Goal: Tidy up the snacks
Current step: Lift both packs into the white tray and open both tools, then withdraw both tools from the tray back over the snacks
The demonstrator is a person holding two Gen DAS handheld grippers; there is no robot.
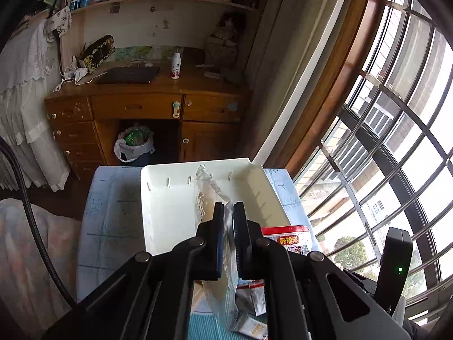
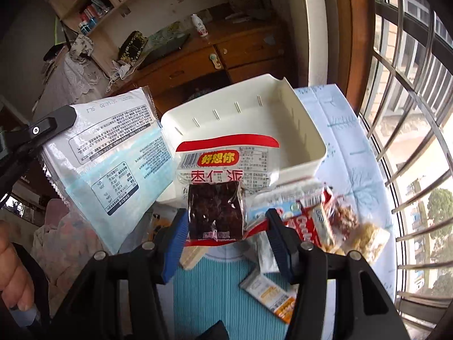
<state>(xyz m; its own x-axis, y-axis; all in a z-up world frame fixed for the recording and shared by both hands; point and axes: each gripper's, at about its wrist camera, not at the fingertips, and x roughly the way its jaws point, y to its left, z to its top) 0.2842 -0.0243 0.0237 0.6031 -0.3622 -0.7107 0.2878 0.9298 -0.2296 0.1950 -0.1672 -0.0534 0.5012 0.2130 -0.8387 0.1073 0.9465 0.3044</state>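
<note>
Black linkage fills the bottom of both views. Clamped tight in the left gripper point(image 1: 228, 212) is a pale blue and white packet point(image 2: 107, 167) with printed tables on its back, held up in the air to the left of the white bin point(image 2: 297, 130); in the left wrist view it shows only edge-on, a crinkled foil strip between the jaws. Centre, the right gripper point(image 2: 226, 226) stands about half open around a red and white packet point(image 2: 226, 164) with a dark window of fruit, pads on either side of it; whether they press on it I cannot tell. Behind it the bin sits on a light blue cloth point(image 2: 348, 153), its near wall hidden. Right, more snacks point(image 2: 339, 221) lie heaped and blurred beside the window bars. Both grippers tilt downward. At far left a hand point(image 2: 14, 272) is cut off by the frame.
</note>
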